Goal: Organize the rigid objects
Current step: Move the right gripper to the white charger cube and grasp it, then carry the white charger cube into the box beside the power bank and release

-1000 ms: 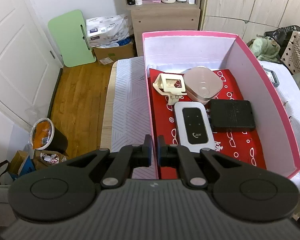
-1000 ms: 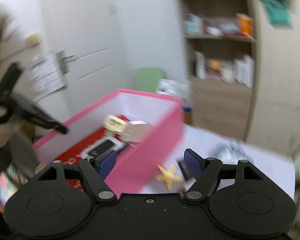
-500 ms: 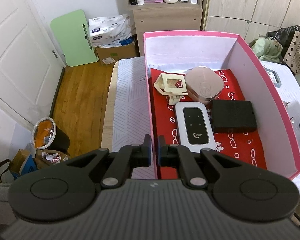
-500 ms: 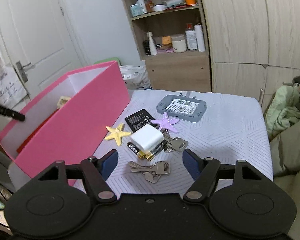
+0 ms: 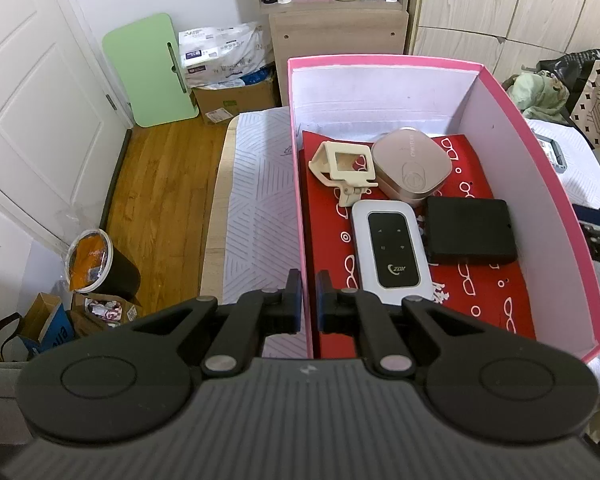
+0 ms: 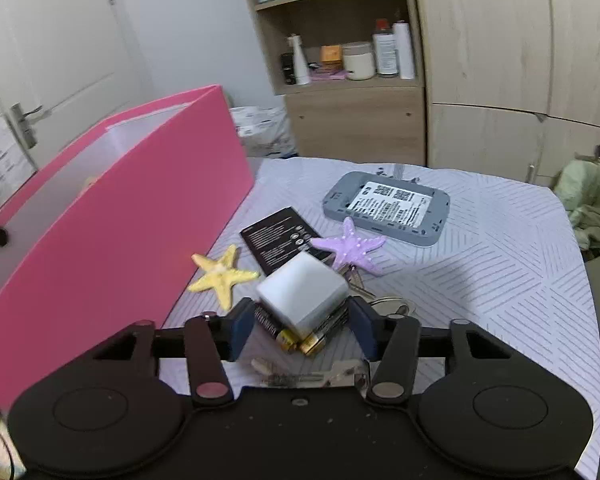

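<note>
The left claw (image 5: 309,300) was seen clamped on the near left wall of the pink box (image 5: 548,168), one pad outside and one inside. Inside the box, on a red patterned lining, a white router (image 5: 390,250) lay nearest the claw, with a black flat case (image 5: 470,230) just to its right, a cream phone holder (image 5: 346,170) beyond it and a rounded pink case (image 5: 412,166) beside the holder. The right claw (image 6: 302,326) was held low over the bench (image 6: 500,264), to the right of the box; its jaws had just been closing, and the white charger cube (image 6: 302,294) with two batteries (image 6: 312,338) under it stood between them. Whether the blue pads pressed on the cube could not be told for certain, since a narrow gap seemed to remain on each side. A yellow starfish (image 6: 222,274), a purple starfish (image 6: 350,246), a black card (image 6: 278,238), a grey router back (image 6: 386,206) and some keys (image 6: 384,304) lay close around on the striped cloth.
</note>
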`<state>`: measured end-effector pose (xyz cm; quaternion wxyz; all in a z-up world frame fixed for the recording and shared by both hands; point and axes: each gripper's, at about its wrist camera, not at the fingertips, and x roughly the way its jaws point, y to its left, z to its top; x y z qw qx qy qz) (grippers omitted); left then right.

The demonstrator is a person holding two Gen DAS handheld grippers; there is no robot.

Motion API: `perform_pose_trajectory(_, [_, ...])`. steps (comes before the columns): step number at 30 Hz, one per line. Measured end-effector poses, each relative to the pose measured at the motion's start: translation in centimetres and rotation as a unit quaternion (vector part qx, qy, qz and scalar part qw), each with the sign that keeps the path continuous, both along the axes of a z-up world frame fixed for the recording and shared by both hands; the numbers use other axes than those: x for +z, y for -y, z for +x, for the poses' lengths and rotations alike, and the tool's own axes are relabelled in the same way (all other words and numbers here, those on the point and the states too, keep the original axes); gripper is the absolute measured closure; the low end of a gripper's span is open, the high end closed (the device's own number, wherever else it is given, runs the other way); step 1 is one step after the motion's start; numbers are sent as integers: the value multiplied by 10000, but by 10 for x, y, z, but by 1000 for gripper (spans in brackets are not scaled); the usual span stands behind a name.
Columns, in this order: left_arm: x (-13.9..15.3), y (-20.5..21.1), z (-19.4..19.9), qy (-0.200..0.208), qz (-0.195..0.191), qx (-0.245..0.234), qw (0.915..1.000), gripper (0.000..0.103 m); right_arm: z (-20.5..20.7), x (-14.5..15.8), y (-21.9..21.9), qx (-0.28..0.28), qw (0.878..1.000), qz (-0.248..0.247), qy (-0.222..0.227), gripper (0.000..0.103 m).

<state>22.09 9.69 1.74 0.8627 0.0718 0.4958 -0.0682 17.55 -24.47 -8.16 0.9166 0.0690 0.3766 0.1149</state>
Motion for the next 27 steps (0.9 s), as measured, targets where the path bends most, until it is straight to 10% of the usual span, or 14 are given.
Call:
perform_pose_trajectory(11, [-1,-1,1,-34,-33,-23,10000,96,2,-2,-43,-202,9943,-998,307,30])
perform_pose_trajectory(13, [-1,-1,1,-31,-30,-21,10000,96,0,-2,-45,-261,9916,-1185,450,41])
perform_pose_trajectory(27, [-1,-2,1,-35,-61,-35,10000,96,-10,2,-34,-45,9973,-659,322,40])
